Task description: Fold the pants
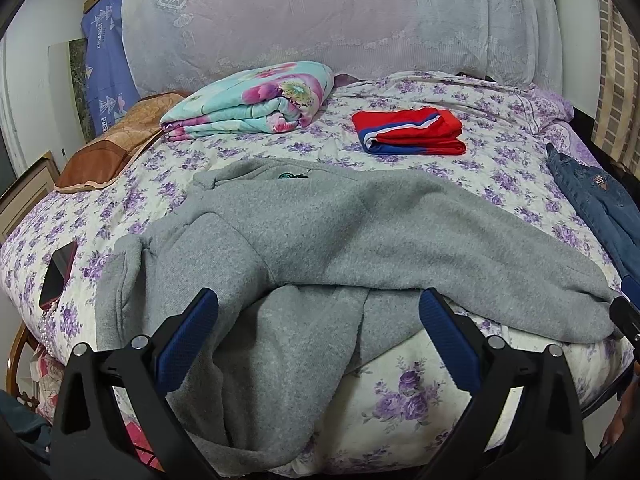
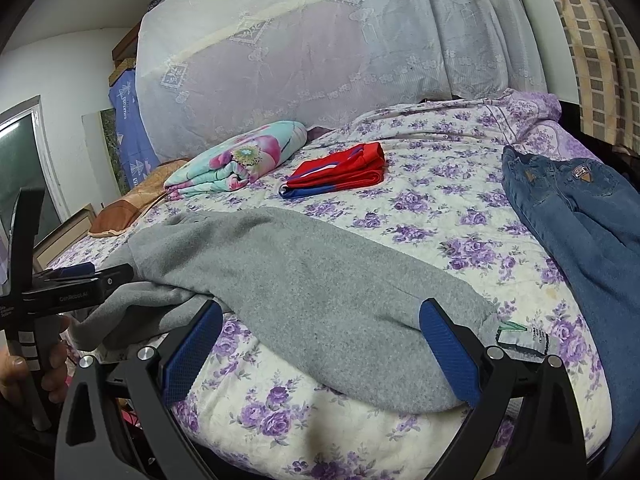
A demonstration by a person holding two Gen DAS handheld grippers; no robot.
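Grey fleece pants (image 1: 360, 220) lie spread crosswise on the flowered bed (image 1: 500, 160). One part hangs over the front edge (image 1: 272, 360). My left gripper (image 1: 318, 312) is open just before that hanging part, its blue pads (image 1: 188, 340) either side of the cloth and not closed on it. In the right wrist view the grey pants (image 2: 320, 280) end near a white label (image 2: 520, 336). My right gripper (image 2: 320, 316) is open over that end at the bed's front edge. The left gripper (image 2: 76, 276) shows at the far left, held by a hand (image 2: 24, 372).
Folded red and blue pants (image 1: 408, 130) and a folded floral blanket (image 1: 256, 100) lie further back. Blue jeans (image 2: 580, 216) lie at the right edge. A phone (image 1: 58, 274) rests at the left edge, by a brown pillow (image 1: 108, 152). A lace-covered pile (image 1: 320, 20) stands behind.
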